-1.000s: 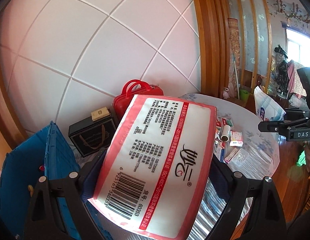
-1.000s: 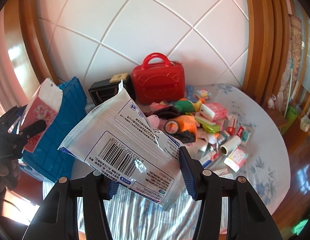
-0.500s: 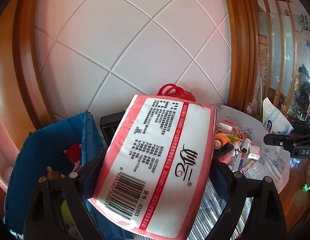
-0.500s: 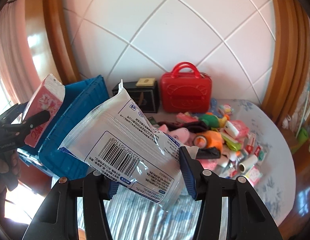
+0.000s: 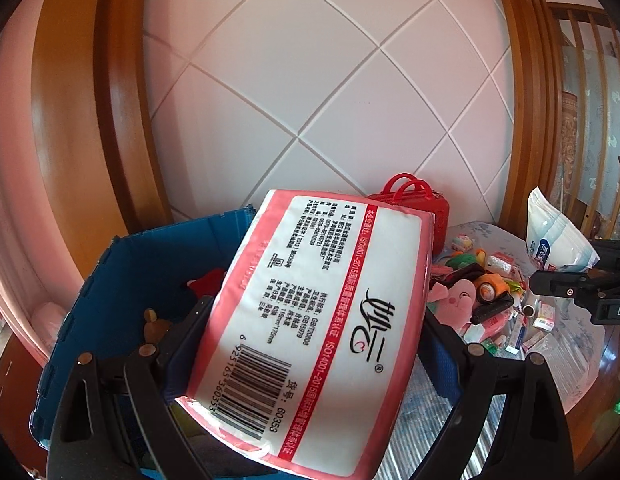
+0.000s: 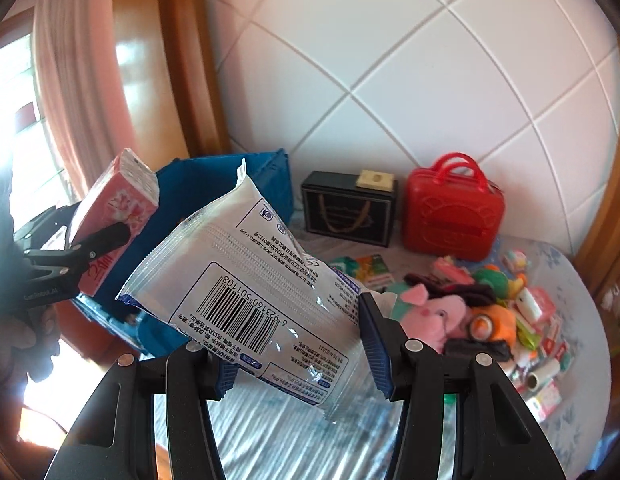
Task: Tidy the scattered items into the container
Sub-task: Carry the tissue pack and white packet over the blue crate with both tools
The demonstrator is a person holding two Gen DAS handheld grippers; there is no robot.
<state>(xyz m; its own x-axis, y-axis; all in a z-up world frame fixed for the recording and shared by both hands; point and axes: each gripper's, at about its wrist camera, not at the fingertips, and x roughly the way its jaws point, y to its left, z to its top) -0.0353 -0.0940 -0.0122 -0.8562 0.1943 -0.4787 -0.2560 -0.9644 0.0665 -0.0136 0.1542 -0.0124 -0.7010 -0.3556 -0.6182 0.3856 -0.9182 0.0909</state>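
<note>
Two grippers were in view, each clamped on a soft pack. We recorded the left gripper point(image 5: 314, 344) with its jaws closed against the sides of a pink-and-white tissue pack point(image 5: 310, 320), barcode side facing the camera, held in the air above the near edge of the blue container point(image 5: 150, 248). From the right wrist view the same tissue pack point(image 6: 118, 216) appeared tilted, just in front of the container's point(image 6: 214, 188) wall. Inside the container we could make out a red item point(image 5: 206, 282) and a small brown toy point(image 5: 156, 326); the remainder was hidden behind the pack. The right gripper point(image 6: 298, 340) pinched a clear-and-white plastic pouch point(image 6: 250, 292) with a barcode, its blue pads point(image 6: 376, 344) pressing both sides, the pouch slanting up toward the left. In the left wrist view that pouch point(image 5: 554, 236) showed at the far right, over the table. We noted a red toy suitcase point(image 6: 452, 216) and a black gift box point(image 6: 348, 212) standing side by side against the tiled wall point(image 6: 430, 60), right of the container. A heap of scattered items lay on the round table point(image 6: 582, 328), among them a pink plush pig point(image 6: 434, 312), an orange toy point(image 6: 494, 322) touching it, and a small white roll point(image 6: 544, 374) near the table's right edge.
</note>
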